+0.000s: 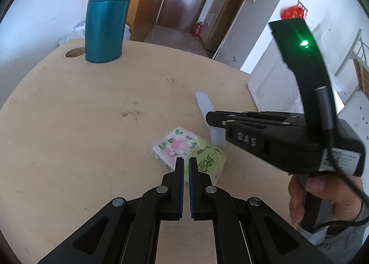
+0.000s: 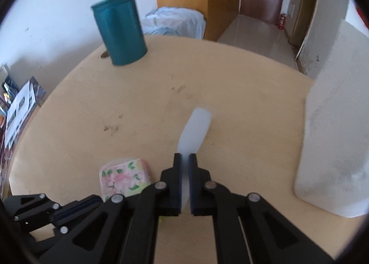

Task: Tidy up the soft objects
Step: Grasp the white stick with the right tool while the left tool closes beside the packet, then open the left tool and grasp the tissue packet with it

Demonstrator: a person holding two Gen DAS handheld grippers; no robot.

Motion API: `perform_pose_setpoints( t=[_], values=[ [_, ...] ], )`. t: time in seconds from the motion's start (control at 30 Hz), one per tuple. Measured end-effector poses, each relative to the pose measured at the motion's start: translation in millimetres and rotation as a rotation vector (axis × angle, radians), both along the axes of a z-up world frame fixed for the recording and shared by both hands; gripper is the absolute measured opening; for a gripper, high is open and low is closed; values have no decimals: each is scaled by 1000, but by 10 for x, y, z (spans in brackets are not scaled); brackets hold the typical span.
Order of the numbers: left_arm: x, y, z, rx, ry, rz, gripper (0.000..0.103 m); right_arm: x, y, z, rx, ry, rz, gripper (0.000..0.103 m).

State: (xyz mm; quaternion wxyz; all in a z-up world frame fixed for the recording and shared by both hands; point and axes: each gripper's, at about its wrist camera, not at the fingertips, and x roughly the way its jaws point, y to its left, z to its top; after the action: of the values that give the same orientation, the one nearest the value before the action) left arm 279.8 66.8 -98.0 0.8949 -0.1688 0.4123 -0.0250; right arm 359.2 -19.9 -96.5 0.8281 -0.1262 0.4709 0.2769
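Pinching a thin white strip (image 2: 196,128), the right hand-held gripper (image 2: 185,160) is squeezed tight on it, just beside the flowery tissue pack (image 1: 174,146). The left hand-held gripper (image 1: 186,163) is closed with nothing inside, right over that pack and the green pack (image 1: 208,160) touching it on the bench (image 1: 92,114)

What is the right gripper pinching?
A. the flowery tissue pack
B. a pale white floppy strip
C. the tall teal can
B: in the right wrist view the right gripper is shut on the pale white floppy strip, which sticks out past its tips.
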Motion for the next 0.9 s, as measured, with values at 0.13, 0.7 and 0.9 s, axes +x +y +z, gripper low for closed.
perform_pose_setpoints(
  t=[0.13,0.7,0.9],
  values=[
    [38,-58,-1,-12,9,-12,4,-7,-82,79,21,-12,-7,7],
    [284,-195,-46,-44,22,-19,75,-70,-254,120,44,-14,-9,7],
    [270,-154,-19,-24,14,21,75,-81,-306,121,47,-11,-5,7]
  ],
)
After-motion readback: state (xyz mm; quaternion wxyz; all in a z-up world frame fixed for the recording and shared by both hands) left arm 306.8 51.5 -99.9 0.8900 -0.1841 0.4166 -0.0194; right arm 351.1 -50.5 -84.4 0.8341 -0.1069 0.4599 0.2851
